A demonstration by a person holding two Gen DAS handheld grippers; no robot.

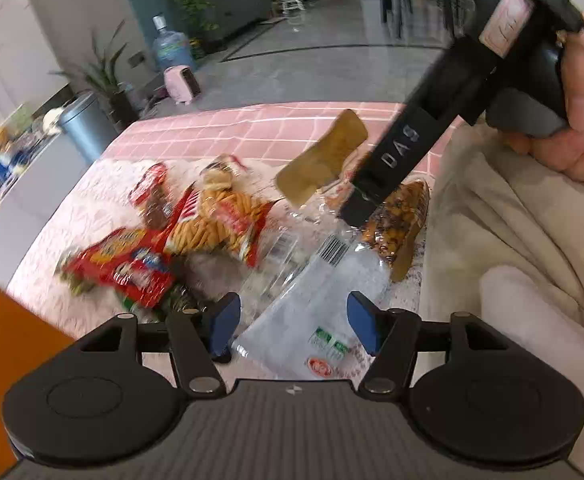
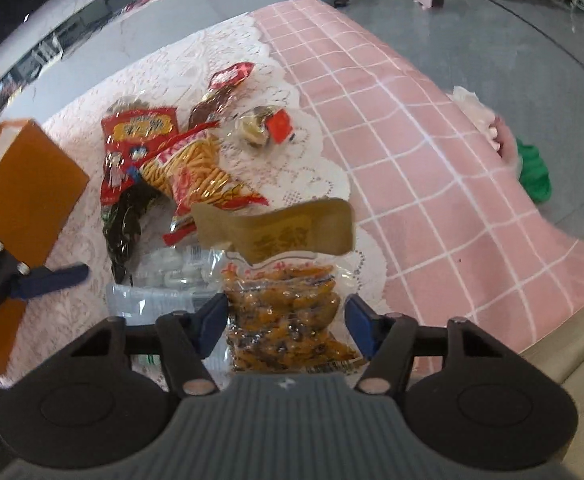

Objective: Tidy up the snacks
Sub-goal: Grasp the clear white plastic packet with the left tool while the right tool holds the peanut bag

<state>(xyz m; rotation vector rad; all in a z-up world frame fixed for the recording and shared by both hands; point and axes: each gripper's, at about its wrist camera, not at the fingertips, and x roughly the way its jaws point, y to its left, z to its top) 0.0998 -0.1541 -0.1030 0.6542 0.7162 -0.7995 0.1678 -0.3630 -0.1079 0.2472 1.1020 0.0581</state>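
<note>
A clear bag of orange-brown snacks [image 2: 288,320] with a tan header card [image 2: 284,228] sits between the blue pads of my right gripper [image 2: 286,320], which is shut on its sides. The header card sticks up off the table. In the left wrist view the same bag [image 1: 400,224] lies under the right gripper's black finger [image 1: 372,184]. My left gripper [image 1: 294,328] is open above a clear bag with white contents [image 1: 316,296]; its pads do not press on it. One left finger [image 2: 56,276] shows in the right wrist view.
A pile of red bags [image 1: 128,264], a bag of orange sticks [image 2: 196,168] and a dark bag [image 2: 128,216] lie on the white lace cloth [image 2: 312,172]. An orange box [image 2: 24,184] stands at the left. A small round pack [image 2: 264,128] lies beyond, near the pink checked cloth [image 2: 412,160].
</note>
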